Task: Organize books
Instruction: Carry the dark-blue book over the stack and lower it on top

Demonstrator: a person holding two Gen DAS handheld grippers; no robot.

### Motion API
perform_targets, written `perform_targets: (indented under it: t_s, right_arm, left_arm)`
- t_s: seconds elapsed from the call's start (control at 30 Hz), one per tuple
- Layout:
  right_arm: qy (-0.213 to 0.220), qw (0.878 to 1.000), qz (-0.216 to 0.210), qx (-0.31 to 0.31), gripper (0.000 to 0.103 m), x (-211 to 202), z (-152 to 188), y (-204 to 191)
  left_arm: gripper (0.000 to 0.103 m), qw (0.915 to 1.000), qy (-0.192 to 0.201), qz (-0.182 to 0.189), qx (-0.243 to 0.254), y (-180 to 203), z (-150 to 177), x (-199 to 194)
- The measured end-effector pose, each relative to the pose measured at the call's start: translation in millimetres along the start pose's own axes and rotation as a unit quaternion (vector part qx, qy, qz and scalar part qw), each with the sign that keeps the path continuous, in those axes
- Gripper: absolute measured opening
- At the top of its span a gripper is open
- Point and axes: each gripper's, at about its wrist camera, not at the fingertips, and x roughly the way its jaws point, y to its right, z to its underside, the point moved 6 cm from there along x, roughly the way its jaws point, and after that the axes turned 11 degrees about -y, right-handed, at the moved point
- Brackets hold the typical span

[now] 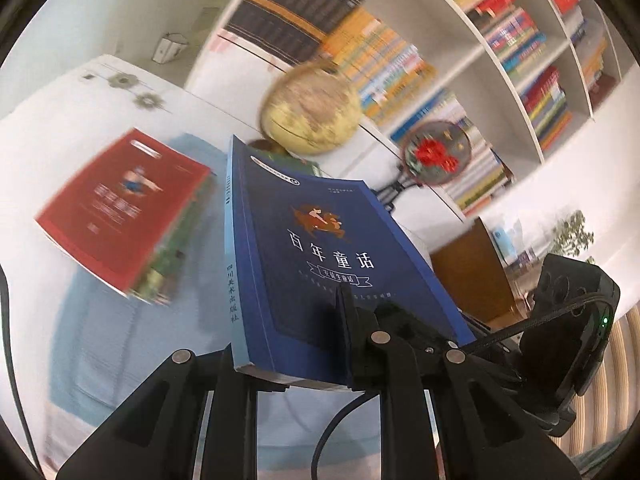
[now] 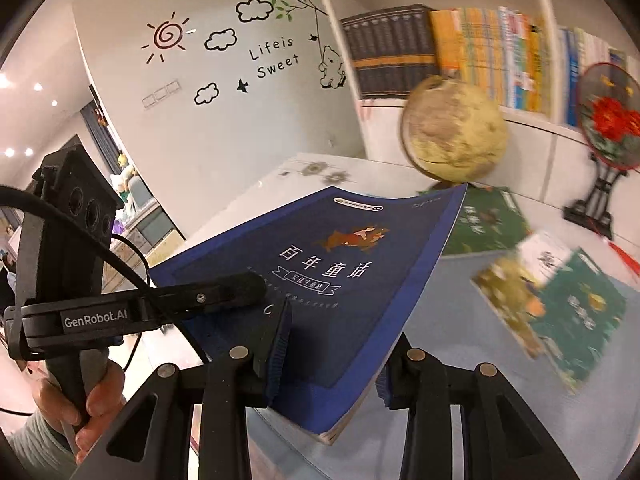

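Left wrist view: the left gripper [image 1: 320, 344] clamped its jaws on the blue book [image 1: 320, 248], held above the table [image 1: 100, 352] beside a red book [image 1: 120, 204]; right wrist view: the right gripper [image 2: 332, 364] pinched the same book's lower edge, a globe [image 2: 452, 132] behind

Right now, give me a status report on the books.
Left gripper and right gripper both shut on the blue book, lifted off the table. Red-topped stack and green books lie below. Globe ahead.
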Motion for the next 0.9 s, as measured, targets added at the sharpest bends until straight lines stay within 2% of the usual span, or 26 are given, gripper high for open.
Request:
perform_targets:
  t_s: [0.27,0.47,0.7,0.9]
  right_arm:
    - [-0.023,1.000,-0.006,0.018,0.037,55,-26,-37]
    - [-0.054,0.997,-0.022,0.057,0.037,98,-27,-28]
    - [-0.079,0.992,-0.041,0.090,0.037,149,-42,-16]
    - [-0.081,0.990,-0.057,0.103,0.037,173,-55,-20]
  left_arm:
    - [0.014,0.9998,-0.013,0.006,-0.013,-61,-23,-13]
    - [0.014,0.9991,-0.040,-0.001,-0.017,-94,-31,11]
    - [0.017,0.9976,-0.054,-0.022,-0.038,-134,-47,36]
    - [0.020,0.9943,-0.060,-0.082,-0.031,-146,-62,34]
